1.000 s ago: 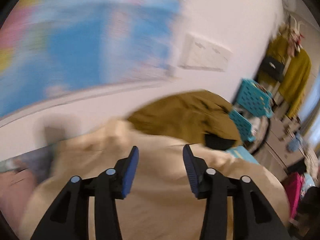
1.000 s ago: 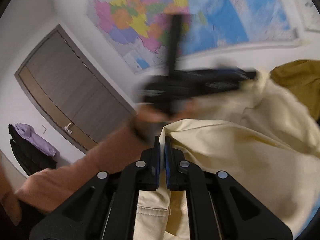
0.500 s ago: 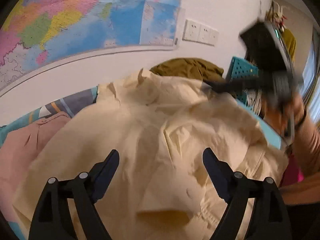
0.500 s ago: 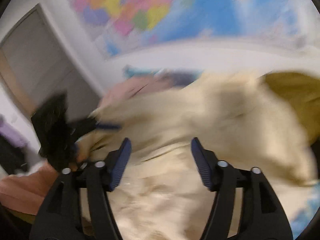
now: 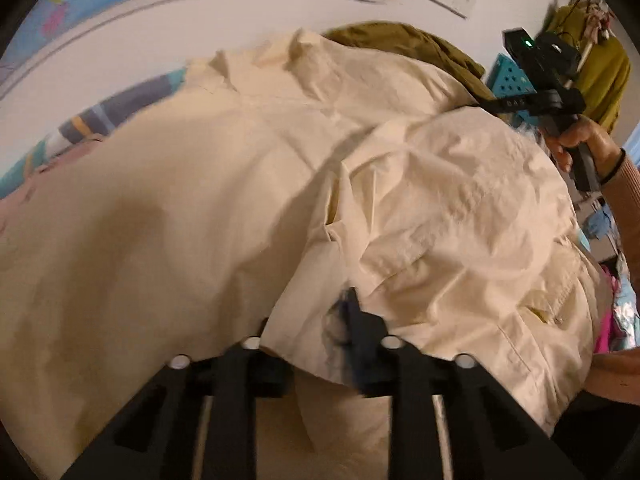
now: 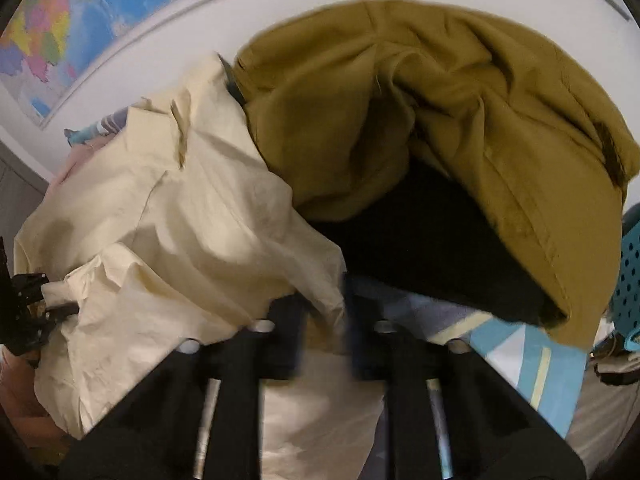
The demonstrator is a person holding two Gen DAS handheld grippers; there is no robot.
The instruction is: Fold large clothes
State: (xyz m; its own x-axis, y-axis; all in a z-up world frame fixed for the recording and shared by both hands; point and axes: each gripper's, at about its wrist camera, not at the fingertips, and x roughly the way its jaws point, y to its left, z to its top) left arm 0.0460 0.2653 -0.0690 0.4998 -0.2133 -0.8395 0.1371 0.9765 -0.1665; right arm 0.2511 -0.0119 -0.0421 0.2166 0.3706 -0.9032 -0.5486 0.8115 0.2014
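Across the left wrist view, we note the cream garment [image 5: 248,184] spread wide, with a fold of it draped over our left hand-held gripper [image 5: 316,332]; whether its jaws pinch the cloth we cannot tell. Our right hand-held gripper [image 5: 486,106] meets the garment's far edge beside the olive garment [image 5: 404,40]. From the right wrist view, the cream garment [image 6: 168,216] lies left of the olive garment [image 6: 420,96]. The right hand-held gripper [image 6: 324,320] is blurred, its jaws slightly apart around a cream edge.
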